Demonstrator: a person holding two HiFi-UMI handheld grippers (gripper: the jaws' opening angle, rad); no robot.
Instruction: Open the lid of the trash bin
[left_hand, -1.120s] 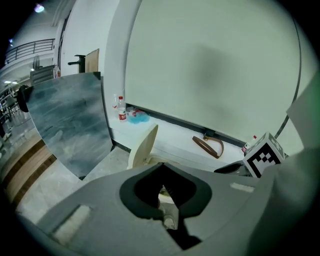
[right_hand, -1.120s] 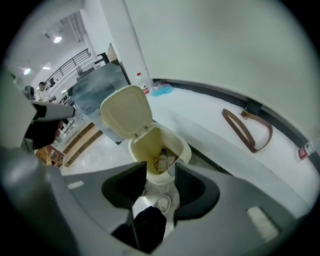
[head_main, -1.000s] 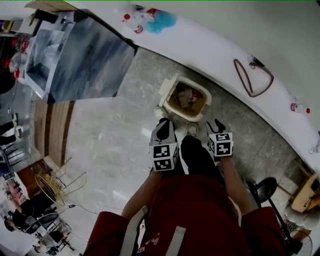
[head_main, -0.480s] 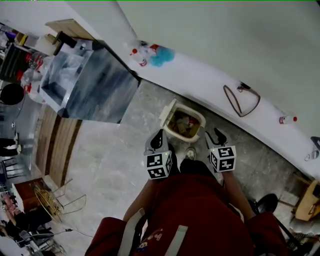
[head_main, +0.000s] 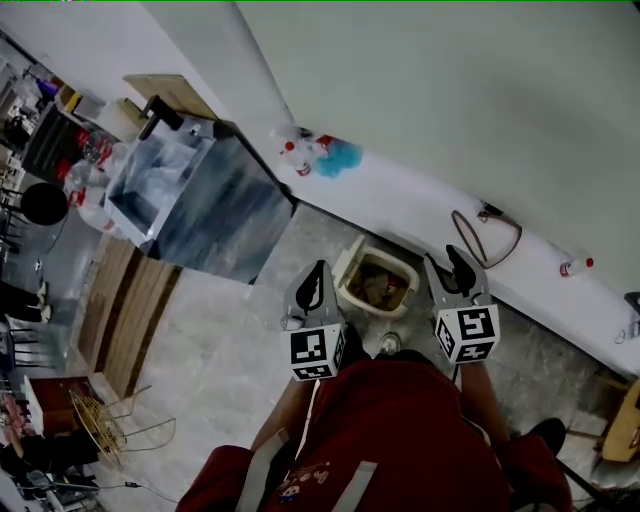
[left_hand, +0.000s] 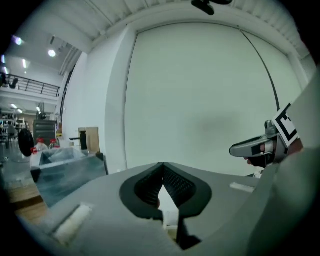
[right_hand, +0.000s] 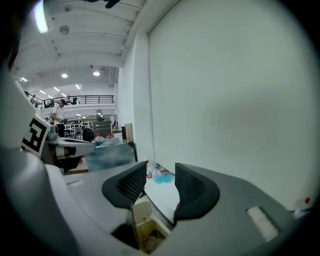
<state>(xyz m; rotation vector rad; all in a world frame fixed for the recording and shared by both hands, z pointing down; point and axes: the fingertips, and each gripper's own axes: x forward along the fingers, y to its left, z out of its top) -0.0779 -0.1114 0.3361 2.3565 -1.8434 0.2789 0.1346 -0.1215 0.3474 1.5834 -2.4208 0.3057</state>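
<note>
On the left, we hold our left gripper (head_main: 318, 270) with its jaws pressed together on nothing. Between both tools, lower down, the trash bin (head_main: 408, 268) stands on the floor (head_main: 220, 330), its inside showing. Our right gripper (head_main: 455, 258) hangs released, jaws apart, touching nothing.

In the head view the contents of the trash bin (head_main: 378, 283) are too small to be told, and its lid cannot be separated from its rim. In the left gripper view the floor is masked by the left gripper (left_hand: 162, 169) itself, and a pale sliver seen below its jaws cannot be identified. In the right gripper view only part of the bin (right_hand: 145, 227) is shown, the rest being covered by the right gripper (right_hand: 160, 174). The blue item (head_main: 340, 157) by the wall is too blurred to be named.
</note>
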